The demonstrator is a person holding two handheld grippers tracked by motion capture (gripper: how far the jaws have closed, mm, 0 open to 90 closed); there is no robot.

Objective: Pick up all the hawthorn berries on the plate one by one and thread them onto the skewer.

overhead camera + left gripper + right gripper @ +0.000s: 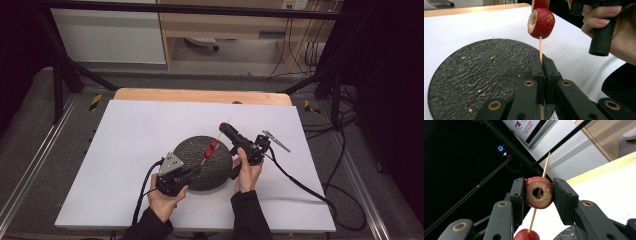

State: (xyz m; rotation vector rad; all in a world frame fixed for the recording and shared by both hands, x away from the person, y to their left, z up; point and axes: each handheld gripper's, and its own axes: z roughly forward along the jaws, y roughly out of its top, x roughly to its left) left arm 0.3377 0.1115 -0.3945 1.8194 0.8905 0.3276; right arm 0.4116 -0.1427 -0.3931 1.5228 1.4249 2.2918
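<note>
A thin wooden skewer (540,48) stands slanted over the black round plate (195,150), with my left gripper (543,61) shut on its lower end. Two red cored fruits (211,148) sit threaded on the skewer, the nearer red fruit (541,23) just above my left jaws. My right gripper (539,183) is shut on a third red fruit ring (539,192) near the skewer's tip, and the stick (545,167) passes through the ring's hole. In the high view the left gripper (198,170) is at the plate's near edge and the right gripper (225,128) at its far right.
The plate (474,75) carries small crumbs and lies on a white board (135,130) over a wooden tabletop (200,95). Cables trail from both grippers toward the near and right edges. A dark metal frame (60,75) stands around the table.
</note>
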